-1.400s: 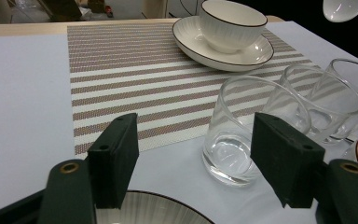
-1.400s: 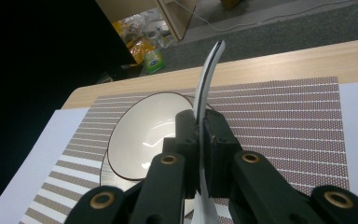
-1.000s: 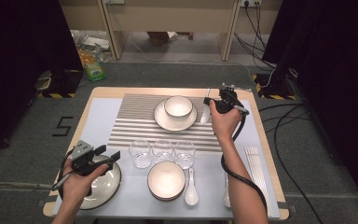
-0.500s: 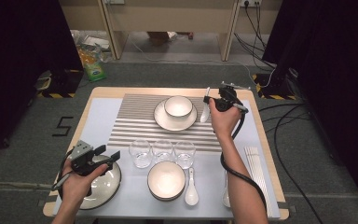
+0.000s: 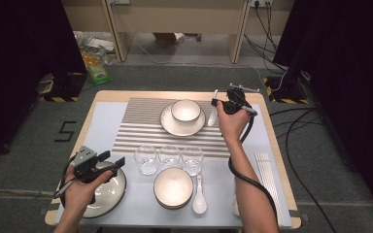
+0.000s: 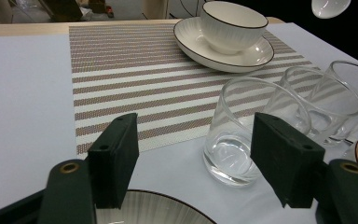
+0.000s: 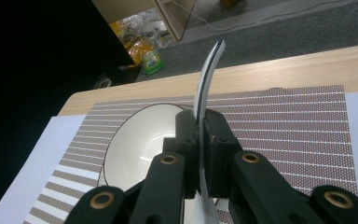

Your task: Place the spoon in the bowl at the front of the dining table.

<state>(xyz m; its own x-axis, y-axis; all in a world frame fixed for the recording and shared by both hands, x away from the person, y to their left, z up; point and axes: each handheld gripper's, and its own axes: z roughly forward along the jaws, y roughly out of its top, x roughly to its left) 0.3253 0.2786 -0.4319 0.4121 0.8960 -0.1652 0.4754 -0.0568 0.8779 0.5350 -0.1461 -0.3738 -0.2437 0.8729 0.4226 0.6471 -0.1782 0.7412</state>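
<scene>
Grey carpeted floor [image 5: 24, 160] with dark curtains to both sides; wooden table [image 5: 126, 95] overlaid with pale sheet and striped placemat [image 5: 141, 127]. Far centre of placemat: saucer-plate [image 5: 169, 127] carrying white dark-rimmed bowl [image 5: 185, 110], upright. Row of three clear glasses [image 5: 169, 158] along near edge of placemat, side by side, upright. Near centre: stacked bowls [image 5: 173, 187], with white ceramic spoon [image 5: 199, 200] lying just beside them on the right. Near left corner: dark-rimmed ribbed plate [image 5: 108, 199], partly under left hand. Right margin of table: bundle of pale chopsticks [image 5: 267, 179], lying lengthwise. Left gripper [image 6: 196, 154] held low above ribbed plate, jaws wide apart, nothing between pads; nearest glass [image 6: 240, 126] seen through the gap in left gripper view, well beyond the pads. Right gripper [image 7: 198, 135] held above far right part of placemat, just right of saucer-plate; jaws drawn together and clamped on handle of second white spoon [image 7: 205, 88], seen edge-on and curving upward out of the pads in right gripper view. Same spoon [image 5: 213, 112] in high view: bowl end hanging beside right gripper, between gripper and saucer-plate, clear of the table surface. Black cable [image 5: 250, 174] trailing from right gripper along forearm. Yellow-green packet [image 5: 96, 65] on floor beyond far left corner of table.
</scene>
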